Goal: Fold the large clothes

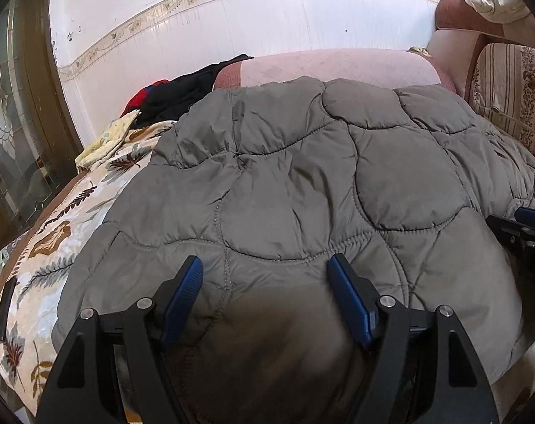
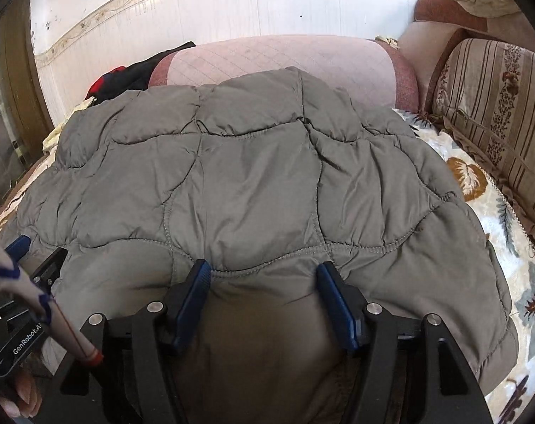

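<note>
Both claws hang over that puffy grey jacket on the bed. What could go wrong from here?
The grey quilted puffer jacket is thick and slippery-looking, so the open left gripper and right gripper may pinch only the top layer, or lose it. Dragging it could also rumple the leaf-patterned bedcover underneath.

Left wrist view: close above the grey quilted coat (image 1: 302,176), angled down toward the tiled wall (image 1: 267,17).
Right wrist view: same, just beside.
Shared: coat, pink cushion (image 2: 281,67), wall.
</note>
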`<state>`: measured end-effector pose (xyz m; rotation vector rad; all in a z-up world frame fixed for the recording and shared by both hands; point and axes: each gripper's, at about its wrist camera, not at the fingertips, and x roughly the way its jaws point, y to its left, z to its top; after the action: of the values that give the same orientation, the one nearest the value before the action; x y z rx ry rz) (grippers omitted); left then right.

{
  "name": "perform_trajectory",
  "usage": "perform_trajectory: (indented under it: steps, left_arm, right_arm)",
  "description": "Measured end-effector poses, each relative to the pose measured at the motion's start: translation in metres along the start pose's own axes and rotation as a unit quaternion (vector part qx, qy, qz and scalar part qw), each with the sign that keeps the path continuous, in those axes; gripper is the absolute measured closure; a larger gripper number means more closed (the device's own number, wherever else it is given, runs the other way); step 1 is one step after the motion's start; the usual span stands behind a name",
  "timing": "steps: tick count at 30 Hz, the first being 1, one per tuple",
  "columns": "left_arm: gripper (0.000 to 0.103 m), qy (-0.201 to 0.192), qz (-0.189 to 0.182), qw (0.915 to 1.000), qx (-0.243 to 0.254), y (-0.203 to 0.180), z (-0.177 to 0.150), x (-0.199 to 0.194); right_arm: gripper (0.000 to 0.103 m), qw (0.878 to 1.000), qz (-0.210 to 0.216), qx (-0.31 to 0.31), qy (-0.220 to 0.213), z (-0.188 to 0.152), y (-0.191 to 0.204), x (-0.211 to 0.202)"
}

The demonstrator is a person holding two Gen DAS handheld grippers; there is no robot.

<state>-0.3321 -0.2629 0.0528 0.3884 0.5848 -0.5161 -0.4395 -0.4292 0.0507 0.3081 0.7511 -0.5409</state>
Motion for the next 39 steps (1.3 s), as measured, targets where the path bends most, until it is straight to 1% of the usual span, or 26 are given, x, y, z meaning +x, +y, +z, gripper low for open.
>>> perform_trajectory:
  steps: [7,9,13,15,18,20,21,22,24,25,27,29,31,34,35,39]
  left_arm:
    - [0.029,-0.010,-0.006,0.9999,-0.009,0.004,-0.003,-0.001]
    - [0.029,-0.014,-0.007,0.9998,-0.013,0.008,-0.006,-0.008]
    - [0.028,-0.015,-0.014,0.9997,-0.016,0.014,-0.009,-0.037]
    - [0.025,-0.013,-0.027,0.9992,-0.028,0.018,-0.014,-0.060]
    - [0.019,-0.013,-0.024,0.9990,-0.036,0.023,-0.023,-0.092]
    - [0.017,-0.013,-0.024,0.9987,-0.042,0.029,-0.028,-0.113]
    - [0.012,-0.015,-0.024,0.9985,-0.048,0.032,-0.031,-0.122]
    - [0.009,-0.015,-0.016,0.9984,-0.052,0.037,-0.035,-0.135]
    - [0.007,-0.017,-0.010,0.9982,-0.056,0.043,-0.041,-0.152]
    - [0.007,-0.018,-0.010,0.9982,-0.056,0.044,-0.042,-0.157]
    - [0.004,-0.021,-0.004,0.9984,-0.052,0.047,-0.045,-0.168]
    - [0.002,-0.024,0.004,0.9987,-0.046,0.051,-0.047,-0.175]
    - [0.000,-0.025,0.005,0.9987,-0.045,0.054,-0.047,-0.178]
    - [0.000,-0.019,0.005,0.9990,-0.041,0.056,-0.048,-0.183]
    - [0.000,-0.019,0.013,0.9991,-0.037,0.056,-0.048,-0.185]
    - [0.000,-0.021,0.024,0.9989,-0.034,0.056,-0.044,-0.188]
  right_arm:
    - [0.032,1.000,-0.022,0.008,-0.017,-0.002,0.008,-0.007]
    - [0.032,0.999,-0.022,0.022,-0.035,-0.004,0.005,-0.021]
    - [0.032,0.996,-0.035,0.024,-0.079,-0.015,0.007,-0.062]
    - [0.029,0.995,-0.026,0.035,-0.091,-0.029,0.008,-0.085]
    - [0.027,0.994,-0.029,0.028,-0.103,-0.053,0.014,-0.119]
    - [0.025,0.994,-0.026,0.028,-0.103,-0.062,0.016,-0.137]
    - [0.024,0.994,-0.020,0.034,-0.102,-0.067,0.016,-0.146]
    - [0.023,0.994,-0.014,0.041,-0.105,-0.074,0.017,-0.158]
    - [0.017,0.993,-0.006,0.042,-0.108,-0.082,0.019,-0.172]
    - [0.016,0.993,-0.002,0.039,-0.111,-0.085,0.022,-0.178]
    - [0.014,0.993,0.002,0.021,-0.118,-0.088,0.030,-0.187]
    - [0.014,0.992,-0.009,0.009,-0.128,-0.087,0.035,-0.192]
    - [0.014,0.991,-0.009,0.009,-0.133,-0.086,0.037,-0.195]
    - [0.013,0.990,-0.006,0.008,-0.137,-0.087,0.042,-0.200]
    - [0.013,0.990,-0.005,0.004,-0.139,-0.088,0.044,-0.201]
    - [0.013,0.990,-0.005,-0.009,-0.142,-0.089,0.053,-0.205]
